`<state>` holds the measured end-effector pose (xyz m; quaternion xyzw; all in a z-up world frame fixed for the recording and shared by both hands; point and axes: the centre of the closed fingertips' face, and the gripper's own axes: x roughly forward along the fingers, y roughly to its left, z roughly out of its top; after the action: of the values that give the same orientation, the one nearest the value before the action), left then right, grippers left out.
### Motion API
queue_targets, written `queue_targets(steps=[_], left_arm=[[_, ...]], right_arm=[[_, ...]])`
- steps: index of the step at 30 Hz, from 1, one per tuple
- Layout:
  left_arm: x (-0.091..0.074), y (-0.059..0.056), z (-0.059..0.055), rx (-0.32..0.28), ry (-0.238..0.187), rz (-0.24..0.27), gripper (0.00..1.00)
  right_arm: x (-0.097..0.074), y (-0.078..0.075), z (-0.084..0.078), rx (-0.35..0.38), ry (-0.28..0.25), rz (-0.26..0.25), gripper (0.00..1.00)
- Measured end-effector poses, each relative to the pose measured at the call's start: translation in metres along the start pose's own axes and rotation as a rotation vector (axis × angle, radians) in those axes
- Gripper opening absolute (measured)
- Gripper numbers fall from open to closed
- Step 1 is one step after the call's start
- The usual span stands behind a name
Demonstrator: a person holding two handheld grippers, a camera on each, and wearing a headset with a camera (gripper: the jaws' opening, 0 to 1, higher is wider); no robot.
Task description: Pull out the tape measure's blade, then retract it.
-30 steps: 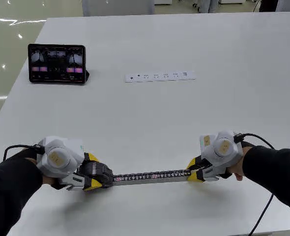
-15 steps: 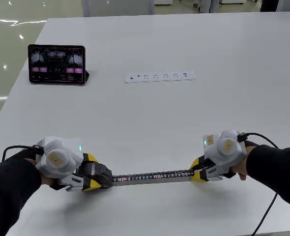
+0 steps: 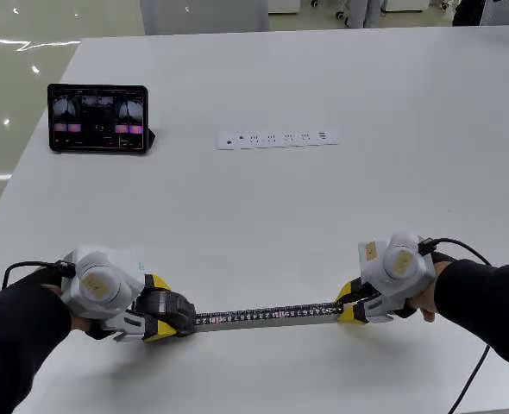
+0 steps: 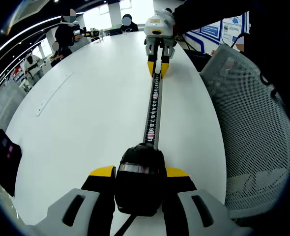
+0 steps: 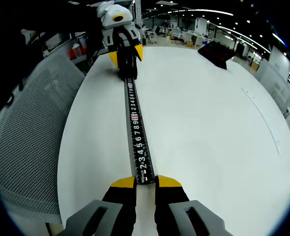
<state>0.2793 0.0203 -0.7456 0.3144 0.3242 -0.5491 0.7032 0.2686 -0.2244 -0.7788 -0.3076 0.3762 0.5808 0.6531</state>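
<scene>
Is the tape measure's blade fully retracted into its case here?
No: the blade stretches from the case held by the left gripper to the right gripper.

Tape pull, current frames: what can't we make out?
Hook at the end of the dark numbered blade: right gripper view, covered by jaws of the right gripper.
Sides and lock of the black tape measure case: left gripper view, covered by jaws of the left gripper.
Blade numerals: head view, too small.
Screen content of the black tablet: head view, too small.
</scene>
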Motion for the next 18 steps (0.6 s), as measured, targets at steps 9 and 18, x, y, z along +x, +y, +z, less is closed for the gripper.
queue_targets(steps=[9, 18], left_arm=[[0.0023, 0.0021, -0.0020, -0.001, -0.011, 0.011, 0.32], [0.0049, 0.0014, -0.0023, 0.025, 0.030, -0.034, 0.33]], right_arm=[[0.0013, 0.0003, 0.0007, -0.027, 0.036, 0.011, 0.11], [0.0031, 0.0003, 0.0012, -0.036, 0.090, 0.019, 0.11]])
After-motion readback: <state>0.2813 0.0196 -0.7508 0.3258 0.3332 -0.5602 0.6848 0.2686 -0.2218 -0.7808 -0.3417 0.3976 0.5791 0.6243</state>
